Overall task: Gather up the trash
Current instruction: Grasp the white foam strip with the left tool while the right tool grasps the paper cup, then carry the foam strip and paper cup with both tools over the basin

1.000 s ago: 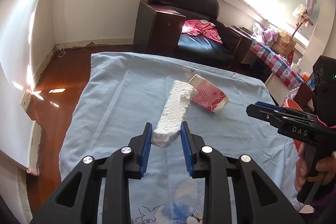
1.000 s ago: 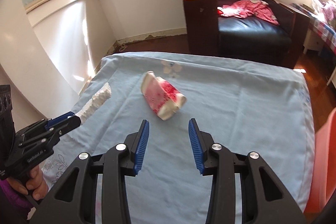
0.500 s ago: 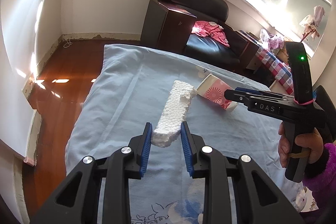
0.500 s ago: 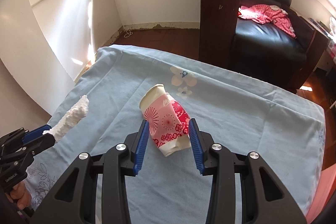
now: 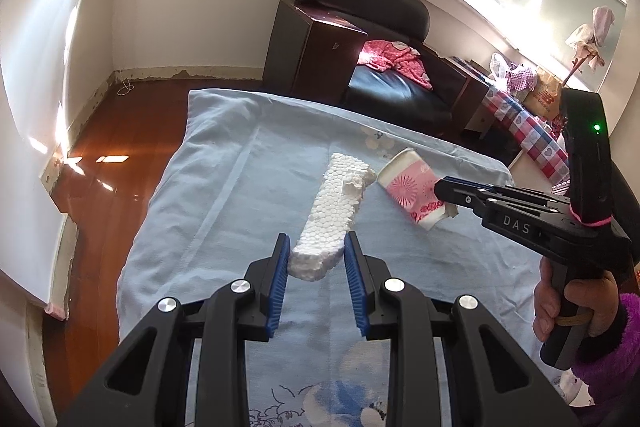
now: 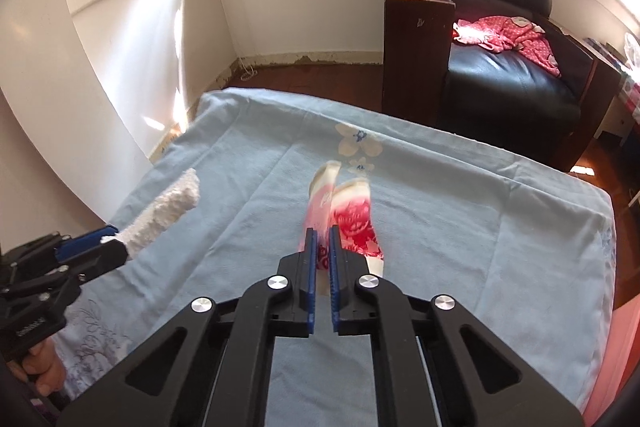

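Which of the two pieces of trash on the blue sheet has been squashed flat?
The pink flowered paper cup, crushed between the right gripper's just-closed jaws. The white foam block in the left gripper keeps its full blocky shape.

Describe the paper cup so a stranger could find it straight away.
Look at the light blue sheet spread in front of the black armchair. Near its middle, the right gripper is shut on the paper cup, squashing it flat. Its pink and red flower print sets it apart from the plain white foam block nearby.

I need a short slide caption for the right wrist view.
Right gripper crushes the pink paper cup on the blue sheet.
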Tool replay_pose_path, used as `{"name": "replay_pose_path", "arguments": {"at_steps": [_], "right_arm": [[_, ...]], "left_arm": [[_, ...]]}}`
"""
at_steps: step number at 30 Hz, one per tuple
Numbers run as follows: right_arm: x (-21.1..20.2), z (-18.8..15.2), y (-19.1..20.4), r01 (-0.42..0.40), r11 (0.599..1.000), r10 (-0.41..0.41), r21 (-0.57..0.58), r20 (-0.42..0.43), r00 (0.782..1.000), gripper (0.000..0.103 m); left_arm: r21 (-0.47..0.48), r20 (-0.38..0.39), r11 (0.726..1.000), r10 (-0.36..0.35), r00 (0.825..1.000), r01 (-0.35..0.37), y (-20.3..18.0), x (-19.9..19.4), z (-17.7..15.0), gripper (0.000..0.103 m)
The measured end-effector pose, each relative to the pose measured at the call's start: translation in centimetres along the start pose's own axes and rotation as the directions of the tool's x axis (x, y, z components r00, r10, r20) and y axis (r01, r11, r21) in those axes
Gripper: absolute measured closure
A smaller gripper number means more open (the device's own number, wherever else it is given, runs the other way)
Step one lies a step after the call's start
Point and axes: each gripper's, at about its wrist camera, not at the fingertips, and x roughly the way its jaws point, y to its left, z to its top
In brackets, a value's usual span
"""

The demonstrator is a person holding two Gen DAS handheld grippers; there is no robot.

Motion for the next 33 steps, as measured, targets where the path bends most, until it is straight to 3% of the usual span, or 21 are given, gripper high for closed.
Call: {"name": "replay_pose_path", "arguments": {"at_steps": [9, 12, 19, 23, 33], "right_arm": [[-6.3, -1.1, -0.2, 0.002, 0.999, -0.009, 0.047, 0.133, 0.991, 0.098], [-7.2, -1.4, -0.5, 0.009, 0.999, -0.016, 0.054, 0.137, 0.991, 0.098], [-4.7, -1.1, -1.8, -0.046, 0.990, 0.042, 0.136, 0.037, 0.998, 0.097], [-2.4, -0.7, -1.7, -0.039, 0.989, 0.039, 0.143, 0.002, 0.999, 0.072], [1.8, 0.4, -1.2, 0.027, 0.996, -0.022, 0.090, -0.056, 0.998, 0.070]], "left_arm": [[0.025, 0.032, 0.999, -0.035, 0.999, 0.035, -2.1, -1.0, 0.5, 0.076], [0.045, 0.047, 0.998, -0.043, 0.998, 0.041, -3.0, -1.2, 0.8, 0.076], [0.065, 0.050, 0.997, -0.056, 0.997, 0.052, -3.9, -1.6, 0.7, 0.076], [0.063, 0.042, 0.997, -0.044, 0.998, 0.042, -3.7, -1.6, 0.3, 0.076], [0.021, 0.011, 0.999, -0.024, 1.000, 0.024, -2.1, -0.4, 0.0, 0.076]]}}
